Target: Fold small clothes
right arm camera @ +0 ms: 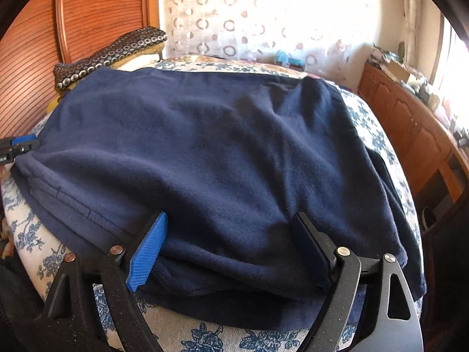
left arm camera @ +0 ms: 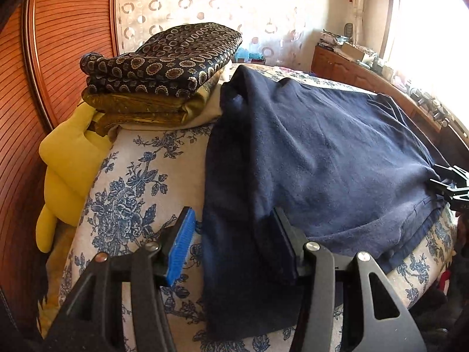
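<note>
A navy blue garment (left arm camera: pixel 316 158) lies spread on a bed with a blue-flowered cover (left arm camera: pixel 123 205); it also fills the right wrist view (right arm camera: pixel 219 152). My left gripper (left arm camera: pixel 231 234) is open over the garment's near left edge, its blue-padded finger (left arm camera: pixel 181 243) over the bed cover and the other finger on the cloth. My right gripper (right arm camera: pixel 231 240) is open, its fingers straddling the garment's folded near hem. The right gripper shows at the right edge of the left wrist view (left arm camera: pixel 451 182), and the left gripper at the left edge of the right wrist view (right arm camera: pixel 17 146).
A stack of folded patterned and gold fabrics (left arm camera: pixel 164 70) sits at the bed's far left by the wooden headboard (left arm camera: pixel 67 38). A yellow cushion (left arm camera: pixel 67 164) hangs off the left side. A cluttered wooden cabinet (right arm camera: pixel 410 111) stands on the right, with a curtain (right arm camera: pixel 263 14) behind.
</note>
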{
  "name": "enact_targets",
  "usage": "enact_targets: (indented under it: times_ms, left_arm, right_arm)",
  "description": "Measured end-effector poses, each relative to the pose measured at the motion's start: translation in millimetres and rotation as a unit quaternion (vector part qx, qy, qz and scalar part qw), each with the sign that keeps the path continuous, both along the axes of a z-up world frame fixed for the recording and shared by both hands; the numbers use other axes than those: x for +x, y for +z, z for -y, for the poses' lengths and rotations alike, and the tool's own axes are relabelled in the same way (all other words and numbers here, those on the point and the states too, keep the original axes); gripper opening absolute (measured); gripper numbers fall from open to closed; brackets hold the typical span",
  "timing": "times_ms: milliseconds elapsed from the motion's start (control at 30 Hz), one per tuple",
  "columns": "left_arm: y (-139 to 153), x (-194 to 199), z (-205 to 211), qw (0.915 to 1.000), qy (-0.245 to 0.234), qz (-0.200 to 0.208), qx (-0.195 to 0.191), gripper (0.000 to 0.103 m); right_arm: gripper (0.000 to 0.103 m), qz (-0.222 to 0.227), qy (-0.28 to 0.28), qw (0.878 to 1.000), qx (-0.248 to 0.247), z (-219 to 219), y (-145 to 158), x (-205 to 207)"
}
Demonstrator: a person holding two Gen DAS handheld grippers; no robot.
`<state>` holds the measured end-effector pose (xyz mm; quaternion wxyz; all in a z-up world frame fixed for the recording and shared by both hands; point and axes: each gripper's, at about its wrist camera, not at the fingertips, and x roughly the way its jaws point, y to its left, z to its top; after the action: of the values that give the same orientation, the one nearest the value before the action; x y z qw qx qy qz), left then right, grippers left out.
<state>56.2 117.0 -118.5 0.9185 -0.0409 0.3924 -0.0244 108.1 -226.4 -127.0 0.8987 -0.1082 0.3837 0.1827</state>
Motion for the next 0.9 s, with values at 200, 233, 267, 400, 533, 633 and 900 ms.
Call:
enact_targets:
  times_ms: [200, 233, 267, 400, 533, 633, 900]
  left_arm:
    - [1.7, -0.7, 2.7, 0.9992, -0.031, 0.000, -0.026, 0.039]
    - [2.0, -0.3, 3.8, 0.9987, -0.038, 0.000, -0.034, 0.029]
    - [2.4, 0.4, 4.5, 0.9983, -0.043, 0.000, -0.039, 0.019]
    - [3.0, 1.8, 7.5, 0.9976, -0.051, -0.002, -0.046, 0.003]
    - [12.5, -1.4, 13.2, 0.9963, -0.061, 0.013, -0.060, 0.002]
    - [27.0, -4.9, 22.4, 0.9939, -0.075, 0.036, -0.073, 0.002]
    - [76.4, 8.8, 57.9, 0.9862, -0.114, 0.087, -0.082, 0.002]
  right_arm:
    - [0.091, -0.002, -0.003, 1.000, -0.002, 0.1, -0.3, -0.2]
    - [0.091, -0.003, -0.002, 1.000, -0.002, -0.1, -0.4, 0.1]
    - [0.091, -0.004, -0.002, 1.000, -0.001, -0.2, -0.5, 0.4]
    - [0.091, -0.004, -0.004, 1.000, -0.003, -0.5, -0.7, 0.2]
    - [0.092, 0.000, -0.006, 1.000, -0.006, -0.4, -0.7, -2.3]
    - [0.092, 0.001, -0.010, 1.000, -0.009, -0.3, -0.6, -4.6]
    - [0.093, -0.002, -0.006, 1.000, 0.000, 6.1, -1.5, -5.6]
